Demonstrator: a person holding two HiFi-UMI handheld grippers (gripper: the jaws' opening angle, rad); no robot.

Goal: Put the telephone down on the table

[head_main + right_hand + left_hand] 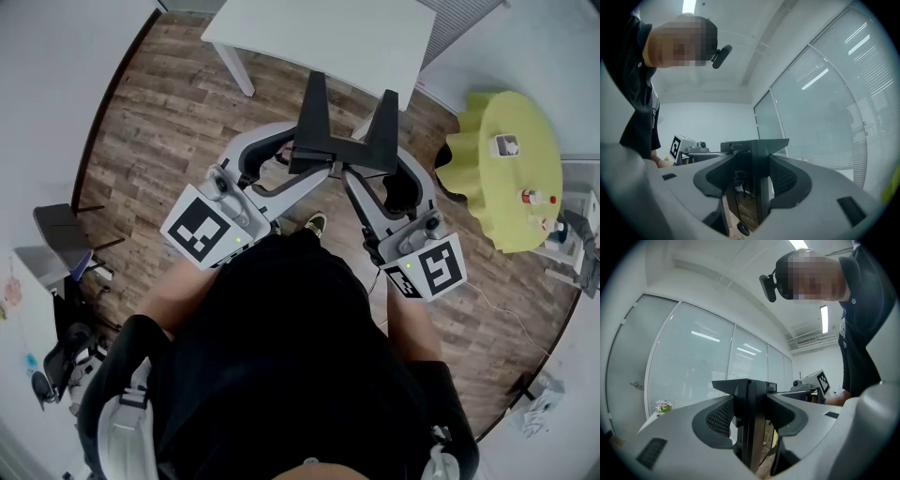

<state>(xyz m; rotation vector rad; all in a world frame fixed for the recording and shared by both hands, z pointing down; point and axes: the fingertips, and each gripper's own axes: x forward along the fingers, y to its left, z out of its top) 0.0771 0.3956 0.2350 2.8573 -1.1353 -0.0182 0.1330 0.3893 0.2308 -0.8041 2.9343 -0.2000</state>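
The black telephone (330, 139), a flat piece with two upright wedge-shaped ends, hangs above the wooden floor in front of the person's body. My left gripper (298, 161) grips it from the left, and my right gripper (367, 171) grips it from the right. In the left gripper view the telephone's black edge (751, 404) stands upright between the ribbed pads (721, 417) of the left gripper (751, 420), which press on it. The right gripper view shows the same: the telephone (761, 164) is clamped in the right gripper (752, 183). The white table (323, 37) lies just beyond the telephone.
A round table with a yellow-green cloth (511, 178) and small items stands at the right. A dark chair (61, 234) sits at the left wall. White table legs (236, 67) reach down to the wooden floor (159, 122). Glass partitions (693, 362) fill both gripper views.
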